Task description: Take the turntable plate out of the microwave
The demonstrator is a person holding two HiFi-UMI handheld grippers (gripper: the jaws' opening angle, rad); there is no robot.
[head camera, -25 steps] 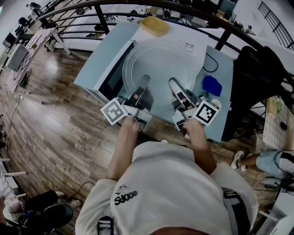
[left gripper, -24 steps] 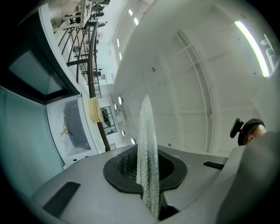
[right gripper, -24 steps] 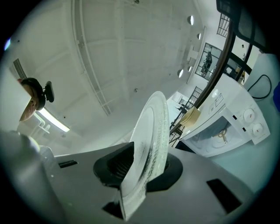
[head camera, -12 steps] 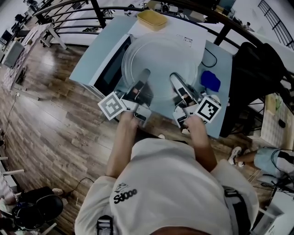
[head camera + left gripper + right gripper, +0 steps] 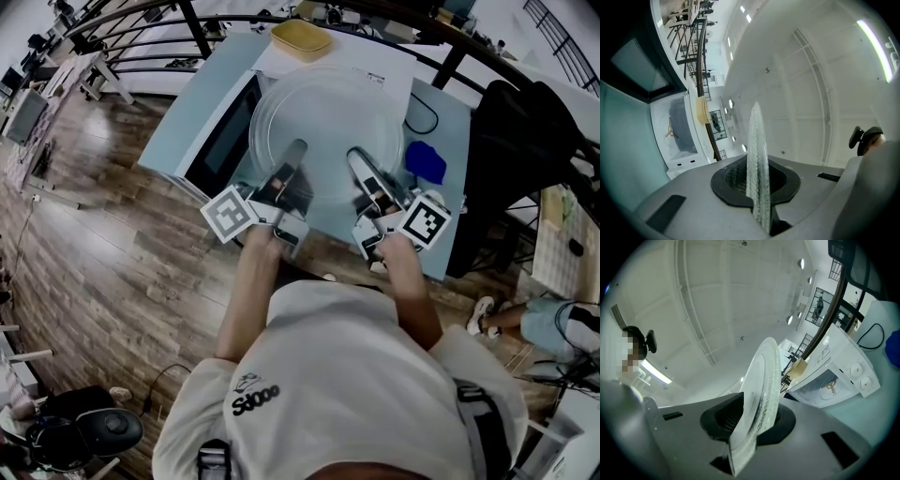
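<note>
Both pairs of jaws pinch the near rim of the glass turntable plate (image 5: 328, 112) (image 5: 757, 150) (image 5: 765, 376): the left gripper (image 5: 295, 152) (image 5: 757, 190) at about 7 o'clock of the disc, the right gripper (image 5: 357, 159) (image 5: 751, 427) at about 5 o'clock. The plate is held in the air, outside the microwave (image 5: 223, 142) (image 5: 834, 373), whose door stands open. A yellow tub (image 5: 301, 39) sits at 11 o'clock of the plate, and a blue object (image 5: 427, 161) lies on the counter (image 5: 180, 117) at 4 o'clock. The microwave's label is too small to read.

Surface (image 5: 178, 112), pale blue, rectangular. Bears: one white microwave (image 5: 361, 64), set along the far edge, dark door panel toward the left edge; one blue cloth (image 5: 427, 161) near the right edge; one black cable (image 5: 407, 116), looped, just beyond the cloth.
</note>
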